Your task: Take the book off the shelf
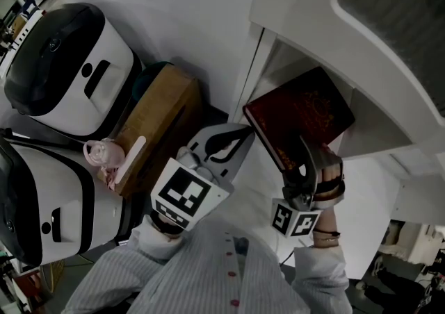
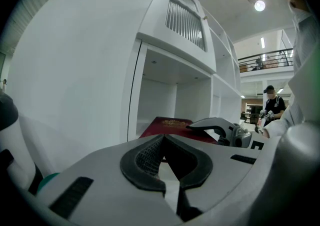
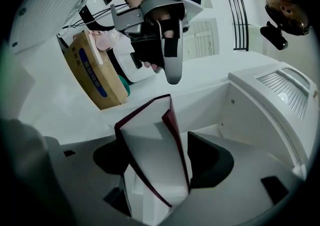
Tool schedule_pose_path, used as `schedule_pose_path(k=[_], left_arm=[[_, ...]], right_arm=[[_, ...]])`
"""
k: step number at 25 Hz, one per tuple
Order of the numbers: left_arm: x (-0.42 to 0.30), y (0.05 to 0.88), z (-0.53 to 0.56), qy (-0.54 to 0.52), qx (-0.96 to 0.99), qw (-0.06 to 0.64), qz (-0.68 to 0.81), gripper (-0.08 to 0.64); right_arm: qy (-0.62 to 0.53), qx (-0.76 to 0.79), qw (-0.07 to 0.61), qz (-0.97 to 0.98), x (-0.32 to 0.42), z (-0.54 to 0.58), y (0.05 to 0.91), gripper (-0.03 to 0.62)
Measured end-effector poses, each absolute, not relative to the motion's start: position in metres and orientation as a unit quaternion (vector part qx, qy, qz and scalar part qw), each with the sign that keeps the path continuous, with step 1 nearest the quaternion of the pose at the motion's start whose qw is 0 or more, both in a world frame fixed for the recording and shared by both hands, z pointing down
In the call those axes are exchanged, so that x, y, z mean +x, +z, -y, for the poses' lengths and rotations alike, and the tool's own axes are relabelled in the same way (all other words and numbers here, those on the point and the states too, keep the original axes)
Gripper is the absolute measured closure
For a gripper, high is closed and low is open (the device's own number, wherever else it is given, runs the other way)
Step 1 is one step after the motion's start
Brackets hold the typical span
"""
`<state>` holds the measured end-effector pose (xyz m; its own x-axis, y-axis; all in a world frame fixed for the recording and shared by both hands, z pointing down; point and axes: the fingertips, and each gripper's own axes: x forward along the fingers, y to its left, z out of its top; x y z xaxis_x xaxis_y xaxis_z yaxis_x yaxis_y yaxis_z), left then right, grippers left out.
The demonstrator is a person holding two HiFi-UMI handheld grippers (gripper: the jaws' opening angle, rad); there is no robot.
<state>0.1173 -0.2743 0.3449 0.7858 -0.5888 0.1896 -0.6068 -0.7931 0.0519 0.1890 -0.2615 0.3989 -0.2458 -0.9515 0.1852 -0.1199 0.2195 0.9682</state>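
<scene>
Closest to us, along the bottom of the head view, is our striped shirt (image 1: 208,274). Just beyond it, our left gripper (image 1: 242,132) (image 2: 162,139) points toward the white shelf (image 1: 375,62). Its jaws are drawn together at the tips, with nothing between them.

To its right, our right gripper (image 1: 306,153) (image 3: 159,156) is clamped on the lower corner of a dark red book (image 1: 299,111). The right gripper view shows the book (image 3: 150,145) wedged between the two dark pads, page edges facing the camera and covers slightly parted.

The book is tilted at the mouth of the shelf's open compartment. From the left gripper view, the book (image 2: 167,125) lies low in front of that opening, with one jaw of the right gripper across its cover. We cannot tell whether it touches the compartment floor.

Left of the shelf (image 2: 150,45), a cardboard box (image 1: 163,114) (image 3: 90,70) stands against the wall, with a pink object (image 1: 103,153) on top. Beside the box are two white appliances (image 1: 66,69) with dark lids. Far off in the left gripper view, a person (image 2: 272,105) stands in a bright hall.
</scene>
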Motion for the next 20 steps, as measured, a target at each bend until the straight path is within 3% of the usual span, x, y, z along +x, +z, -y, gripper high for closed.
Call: schedule_pose_path(k=[20], left_arm=[[0.113, 0.347, 0.279, 0.077, 0.944, 0.061, 0.315, 0.549]], right_arm=[[-0.482, 0.418, 0.473, 0.607, 0.184, 0.279, 0.402, 0.318]])
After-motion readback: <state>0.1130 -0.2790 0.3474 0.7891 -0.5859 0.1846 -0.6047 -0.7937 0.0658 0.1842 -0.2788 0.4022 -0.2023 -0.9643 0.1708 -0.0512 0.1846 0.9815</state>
